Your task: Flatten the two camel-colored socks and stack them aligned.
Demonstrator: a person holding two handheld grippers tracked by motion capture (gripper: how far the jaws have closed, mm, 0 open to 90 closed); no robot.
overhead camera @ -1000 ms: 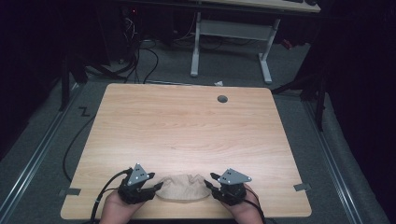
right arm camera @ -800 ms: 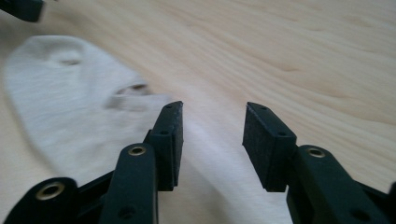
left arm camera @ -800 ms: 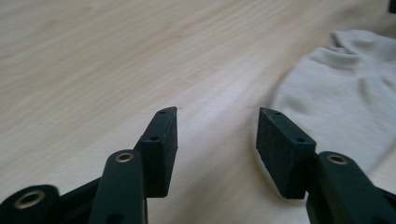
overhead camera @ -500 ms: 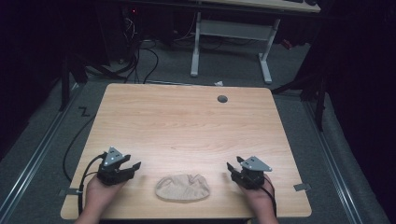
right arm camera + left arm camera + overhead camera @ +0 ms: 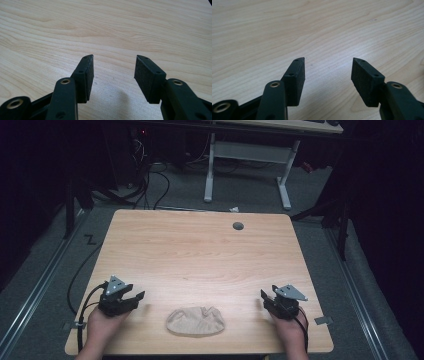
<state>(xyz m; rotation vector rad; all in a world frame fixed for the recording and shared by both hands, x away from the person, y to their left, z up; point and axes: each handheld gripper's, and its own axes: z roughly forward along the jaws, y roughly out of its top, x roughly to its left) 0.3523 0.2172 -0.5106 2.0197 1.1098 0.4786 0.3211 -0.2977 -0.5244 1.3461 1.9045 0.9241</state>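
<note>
Both grippers, left gripper [image 5: 136, 296] and right gripper [image 5: 265, 296], now apart from beige cloth [image 5: 195, 321], empty.

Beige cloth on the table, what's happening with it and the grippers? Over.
Left gripper and right gripper open, jaws just widened, nothing between them. Beige cloth bunched near the table front edge, untouched. Nothing in the way.

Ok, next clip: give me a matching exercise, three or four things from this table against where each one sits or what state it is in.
Things:
1. left tool
2. right tool
3. beige cloth
4. grey round cap

Places or states:
A. bunched up at the near edge, between the hands
B. far side of the table
C. open, right of the cloth
D. open, left of the cloth

Pairs: 1-D, 2-C, 3-A, 4-B
</note>
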